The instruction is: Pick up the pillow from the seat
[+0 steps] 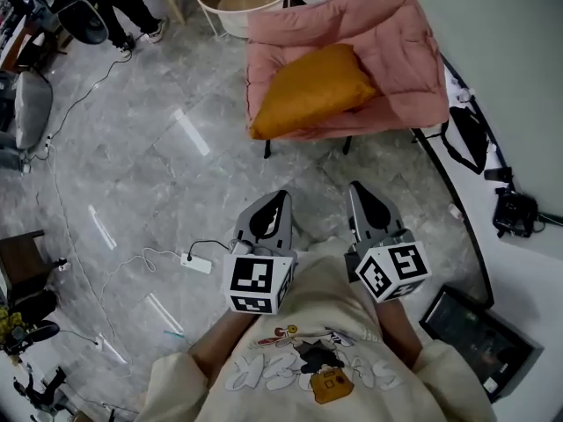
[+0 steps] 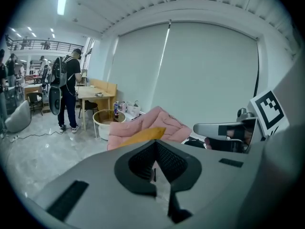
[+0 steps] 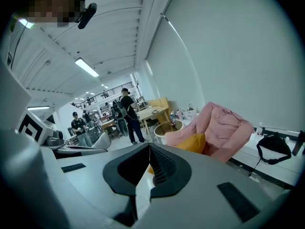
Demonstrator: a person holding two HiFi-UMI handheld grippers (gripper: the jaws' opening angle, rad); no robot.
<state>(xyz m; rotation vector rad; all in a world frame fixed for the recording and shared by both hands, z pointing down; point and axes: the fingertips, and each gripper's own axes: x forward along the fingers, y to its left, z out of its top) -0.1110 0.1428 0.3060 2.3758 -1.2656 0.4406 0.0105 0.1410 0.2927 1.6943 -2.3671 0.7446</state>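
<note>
Left gripper (image 1: pixel 281 199), right gripper (image 1: pixel 361 188) closed, pillow (image 2: pixel 143 135) half-hidden behind jaws

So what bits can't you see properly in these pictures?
- Head view: the seat of the pink chair, covered by the orange pillow.
- Head view: the round white tub, cut off by the top edge.
- Left gripper view: most of the pillow, hidden behind the shut left gripper.
- Left gripper view: what the person at the table is doing; too small and turned away.

The pillow (image 2: pixel 142 135) shows only partly behind the left tongs (image 2: pixel 155 149).
</note>
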